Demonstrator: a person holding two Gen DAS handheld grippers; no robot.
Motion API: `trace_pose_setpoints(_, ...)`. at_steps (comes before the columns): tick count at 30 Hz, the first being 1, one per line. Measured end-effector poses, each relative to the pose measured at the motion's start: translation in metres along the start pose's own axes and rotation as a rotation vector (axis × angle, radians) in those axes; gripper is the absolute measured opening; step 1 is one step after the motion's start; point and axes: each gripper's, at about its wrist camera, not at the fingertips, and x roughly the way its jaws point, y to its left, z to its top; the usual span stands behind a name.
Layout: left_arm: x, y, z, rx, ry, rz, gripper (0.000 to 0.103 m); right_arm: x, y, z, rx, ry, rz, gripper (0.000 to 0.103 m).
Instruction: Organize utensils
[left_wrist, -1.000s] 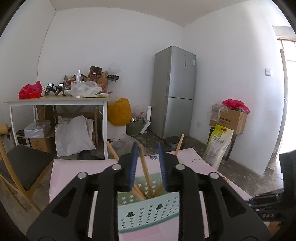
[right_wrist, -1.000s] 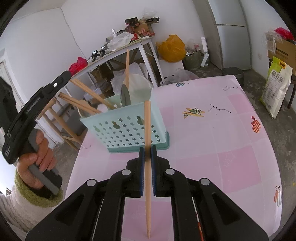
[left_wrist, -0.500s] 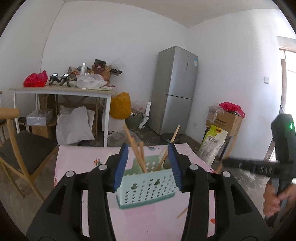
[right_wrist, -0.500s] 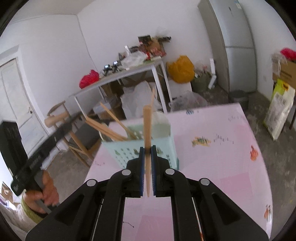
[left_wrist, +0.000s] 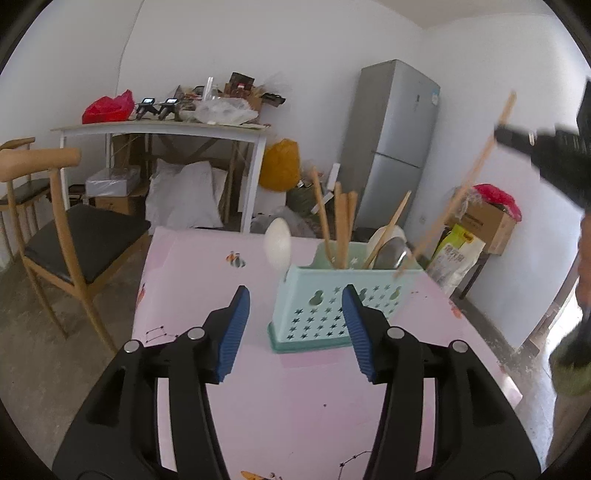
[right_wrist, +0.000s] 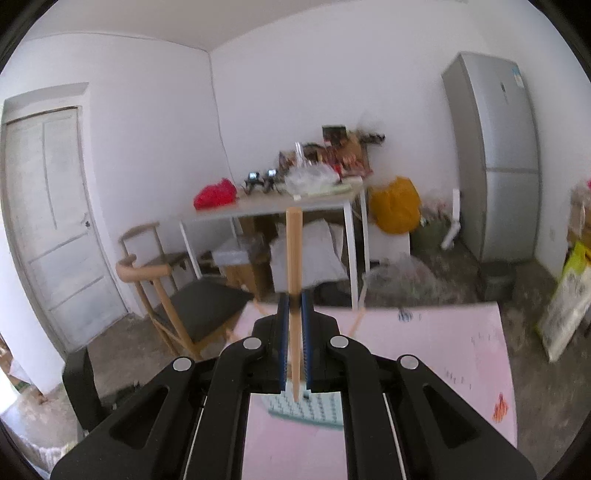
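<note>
A mint star-punched utensil basket (left_wrist: 343, 295) stands on the pink table (left_wrist: 207, 273). It holds wooden chopsticks (left_wrist: 340, 221), a white spoon (left_wrist: 279, 243) and a metal spoon (left_wrist: 391, 254). My left gripper (left_wrist: 293, 314) sits just short of the basket; its jaws are opening and the blue pads touch nothing. My right gripper (right_wrist: 294, 306) is shut on one wooden chopstick (right_wrist: 294, 258), held upright high over the basket (right_wrist: 306, 406). In the left wrist view that chopstick (left_wrist: 469, 184) slants down from the right gripper (left_wrist: 546, 147), its lower tip over the basket's right end.
A wooden chair (left_wrist: 55, 221) stands off the table's left side. Behind are a cluttered white side table (left_wrist: 166, 129), a grey fridge (left_wrist: 395, 147), an orange bag (left_wrist: 280, 166) and a cardboard box (left_wrist: 487, 221). A white door (right_wrist: 48, 221) is far left.
My left gripper has let go of the chopsticks in the basket, widened and drawn back. My right gripper has lifted its chopstick off the table to above the basket.
</note>
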Motion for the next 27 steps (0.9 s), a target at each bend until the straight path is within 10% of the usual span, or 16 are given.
trace_pose_setpoints(8,0.007,0.005,-0.003,0.019,0.017,0.028,0.056,0.046,0.0,0.025,-0.012,-0.009,-0.002,0.007)
trace_pose_setpoints(20,0.05,-0.002,-0.019,0.107,0.098,0.014,0.061,0.12,-0.023,-0.033,-0.006,0.198,-0.03,0.008)
trace_pose_setpoints(27,0.072,-0.008,-0.022,0.151,0.109,0.0,0.065,0.087,-0.052,-0.024,0.091,0.111,0.024,0.035)
